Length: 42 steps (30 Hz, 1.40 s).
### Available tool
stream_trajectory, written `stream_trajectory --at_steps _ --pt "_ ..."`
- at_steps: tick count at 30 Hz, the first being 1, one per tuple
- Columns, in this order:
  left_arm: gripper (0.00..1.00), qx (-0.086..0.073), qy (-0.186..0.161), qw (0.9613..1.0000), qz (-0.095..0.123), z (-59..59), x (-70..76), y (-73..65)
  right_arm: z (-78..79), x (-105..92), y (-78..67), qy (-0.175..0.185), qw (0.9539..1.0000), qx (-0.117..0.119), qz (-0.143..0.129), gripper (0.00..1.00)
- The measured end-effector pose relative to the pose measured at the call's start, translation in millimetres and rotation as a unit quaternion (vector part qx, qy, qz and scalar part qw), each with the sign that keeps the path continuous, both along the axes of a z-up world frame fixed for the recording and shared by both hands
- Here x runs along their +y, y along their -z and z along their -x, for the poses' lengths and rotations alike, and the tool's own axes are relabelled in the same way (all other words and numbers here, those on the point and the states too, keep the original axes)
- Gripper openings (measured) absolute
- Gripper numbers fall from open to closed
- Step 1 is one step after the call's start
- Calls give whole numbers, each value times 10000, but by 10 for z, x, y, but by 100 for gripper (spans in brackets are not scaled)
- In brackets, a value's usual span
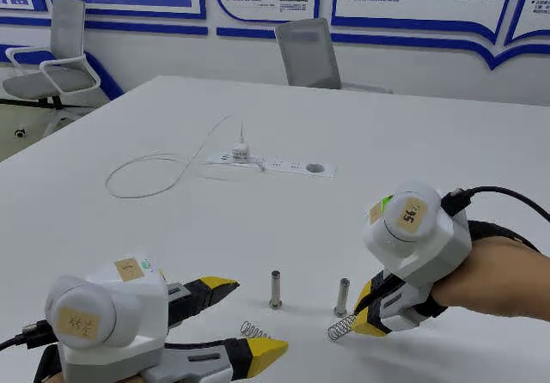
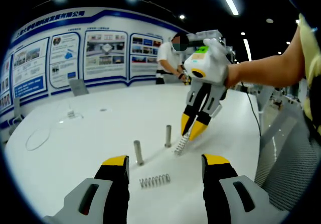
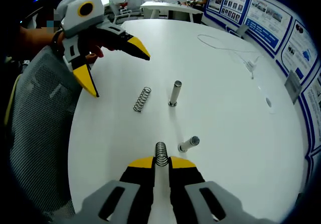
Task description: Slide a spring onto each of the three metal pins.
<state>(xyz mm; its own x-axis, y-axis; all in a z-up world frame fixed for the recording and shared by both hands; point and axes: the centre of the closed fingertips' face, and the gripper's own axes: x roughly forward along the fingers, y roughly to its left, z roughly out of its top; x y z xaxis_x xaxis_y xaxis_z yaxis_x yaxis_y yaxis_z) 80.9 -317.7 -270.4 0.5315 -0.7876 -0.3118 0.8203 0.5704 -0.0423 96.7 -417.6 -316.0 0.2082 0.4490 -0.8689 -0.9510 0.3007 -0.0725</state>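
Observation:
Two short metal pins stand upright on the white table, one left of the other. My right gripper is shut on a spring, which it holds slanted at the foot of the right pin. In the right gripper view, that spring sticks out past the closed jaws just left of the near pin. A second spring lies loose on the table. My left gripper is open, and the loose spring lies between its fingertips.
A white power strip with a looping white cable lies mid-table. Grey chairs stand at the far edge. A person stands at the far side of the room.

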Motion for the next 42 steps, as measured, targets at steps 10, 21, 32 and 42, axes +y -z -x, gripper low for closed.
stream_trajectory --at_steps 10,21,32,42 --pt "60 -11 -17 10000 15 -6 12 -6 -7 -9 -33 8 10000 6 25 12" --pt "60 -21 -27 10000 29 -13 15 -11 16 -3 -88 -18 10000 57 72 12" --pt "60 -32 -35 10000 54 -17 10 -15 43 -60 -217 -58 9997 120 192 12" --pt "60 -34 -24 10000 52 -14 3 -16 -43 -100 -444 -119 9994 38 318 12"
